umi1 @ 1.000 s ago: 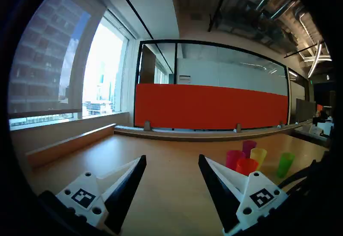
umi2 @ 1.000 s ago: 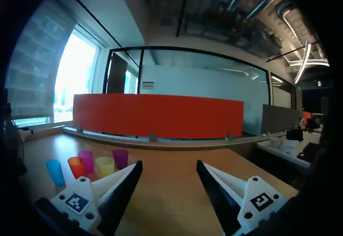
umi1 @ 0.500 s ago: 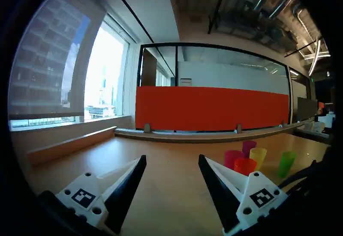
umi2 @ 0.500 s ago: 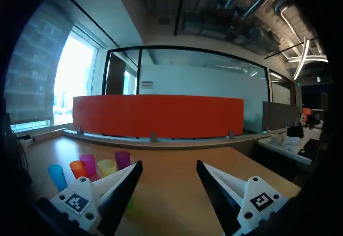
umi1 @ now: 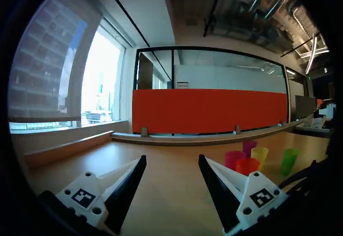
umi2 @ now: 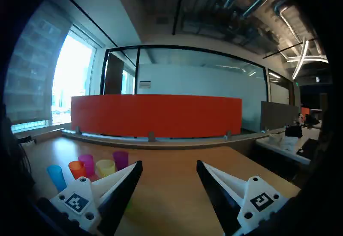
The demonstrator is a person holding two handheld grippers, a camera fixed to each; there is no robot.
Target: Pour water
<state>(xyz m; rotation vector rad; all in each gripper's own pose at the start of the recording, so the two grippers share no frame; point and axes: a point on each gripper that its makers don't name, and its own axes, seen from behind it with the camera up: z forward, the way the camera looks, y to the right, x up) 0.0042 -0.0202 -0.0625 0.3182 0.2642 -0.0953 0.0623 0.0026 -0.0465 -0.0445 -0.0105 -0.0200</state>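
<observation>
A: Views drift slightly, nothing grasped. Left gripper [umi1: 172, 156] and right gripper [umi2: 169, 162]: fingers apart.
B: Cups [umi1: 246, 164]?
A: Clustered on surface [umi1: 171, 193], ahead. Tight packing, so grabbing one could knock neighbours over.

orange partition [umi1: 210, 109] stands behind a wooden desk [umi1: 171, 193] beside a window [umi1: 100, 82]

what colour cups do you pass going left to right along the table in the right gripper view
blue cup -> orange cup -> pink cup -> yellow cup -> purple cup
</observation>
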